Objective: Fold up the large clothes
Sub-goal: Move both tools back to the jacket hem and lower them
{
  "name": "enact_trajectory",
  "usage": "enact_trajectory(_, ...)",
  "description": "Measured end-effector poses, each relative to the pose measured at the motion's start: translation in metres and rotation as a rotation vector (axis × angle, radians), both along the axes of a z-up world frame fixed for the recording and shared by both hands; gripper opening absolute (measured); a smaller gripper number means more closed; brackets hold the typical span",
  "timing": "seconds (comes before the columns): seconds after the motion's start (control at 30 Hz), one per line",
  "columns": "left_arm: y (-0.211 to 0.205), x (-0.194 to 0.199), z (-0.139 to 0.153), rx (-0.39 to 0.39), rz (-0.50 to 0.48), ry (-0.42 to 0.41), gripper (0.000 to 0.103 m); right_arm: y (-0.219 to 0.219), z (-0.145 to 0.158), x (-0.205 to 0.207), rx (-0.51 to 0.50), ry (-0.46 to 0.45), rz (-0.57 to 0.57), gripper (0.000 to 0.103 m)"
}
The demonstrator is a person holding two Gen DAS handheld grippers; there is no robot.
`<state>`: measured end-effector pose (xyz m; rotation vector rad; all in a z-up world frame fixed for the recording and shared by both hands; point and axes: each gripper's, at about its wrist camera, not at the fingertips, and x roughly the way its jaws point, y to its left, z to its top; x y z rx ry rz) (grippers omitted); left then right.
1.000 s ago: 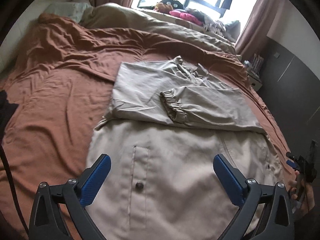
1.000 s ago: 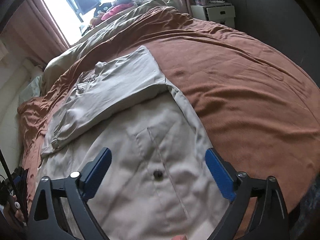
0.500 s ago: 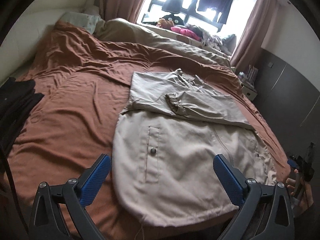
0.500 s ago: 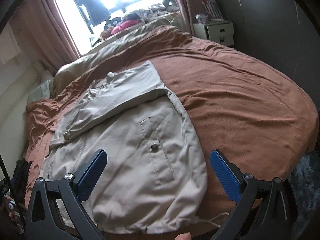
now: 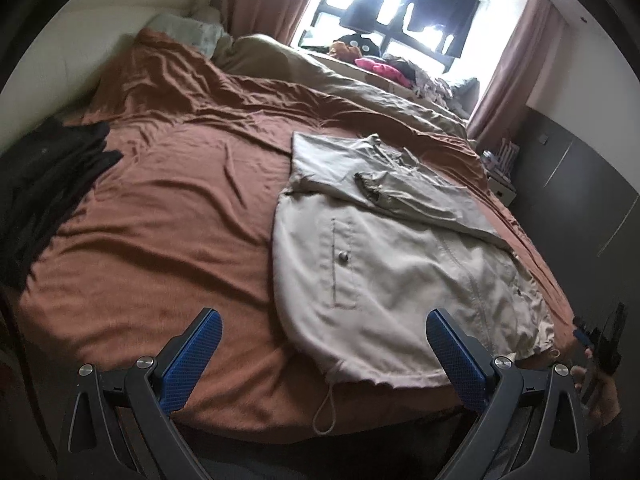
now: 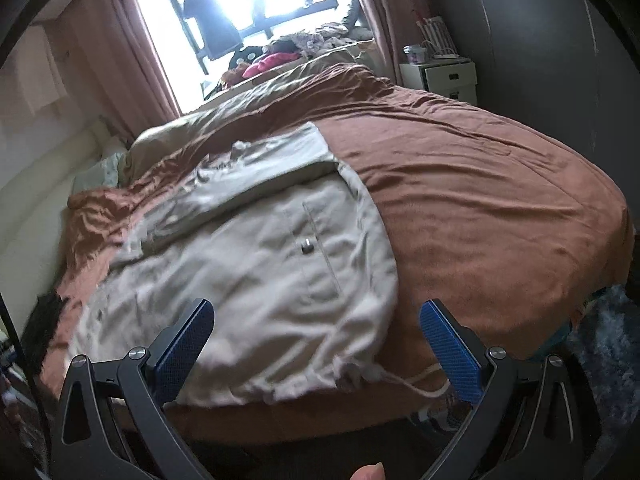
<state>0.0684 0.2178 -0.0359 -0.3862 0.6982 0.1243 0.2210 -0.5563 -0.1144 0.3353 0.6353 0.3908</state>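
Note:
A beige jacket (image 5: 404, 256) lies flat on the rust-brown bed (image 5: 168, 216), both sleeves folded across its chest and its drawstring hem at the bed's near edge. The right wrist view shows the same jacket (image 6: 248, 280), with a hem cord (image 6: 416, 384) trailing over the edge. My left gripper (image 5: 320, 354) is open and empty, held back from the hem, just off the bed's edge. My right gripper (image 6: 316, 344) is also open and empty, above the hem's right corner. From the left wrist view the right gripper (image 5: 600, 340) appears at the far right, in a hand.
Dark clothes (image 5: 44, 184) lie heaped on the bed's left side. An olive duvet (image 5: 352, 92) and pillows sit near the window, where more clothes are piled. A white bedside cabinet (image 6: 444, 78) stands by the dark wall. A blue rug (image 6: 600, 344) lies on the floor to the right.
Both grippers have pulled back from over the jacket toward the bed's near edge, so the whole garment and its hem show. Both stay open and empty.

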Motion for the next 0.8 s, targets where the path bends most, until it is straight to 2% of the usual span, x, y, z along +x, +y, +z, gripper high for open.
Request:
enact_trajectory(0.13,0.004,-0.003,-0.019,-0.020,-0.003,0.014,0.102,-0.003,-0.016,-0.005,-0.010,0.021,0.013,0.103)
enact_trajectory(0.33,0.003,0.003,-0.043,-0.039,-0.020,0.046,0.095,-0.015,-0.030,0.005,0.084,0.092,0.068,0.103)
enact_trajectory(0.6,0.006,0.026,-0.076,-0.092,-0.065,0.119,0.078,-0.006,-0.036,0.016,0.102,0.096,0.089,0.103)
enact_trajectory(0.73,0.014,0.042,-0.090,-0.129,-0.064,0.146,0.077,-0.006,-0.045,0.024,0.181,0.123,0.103,0.103)
enact_trajectory(0.8,0.018,0.050,-0.097,-0.159,-0.065,0.159,0.072,-0.006,-0.048,0.026,0.211,0.133,0.103,0.103)
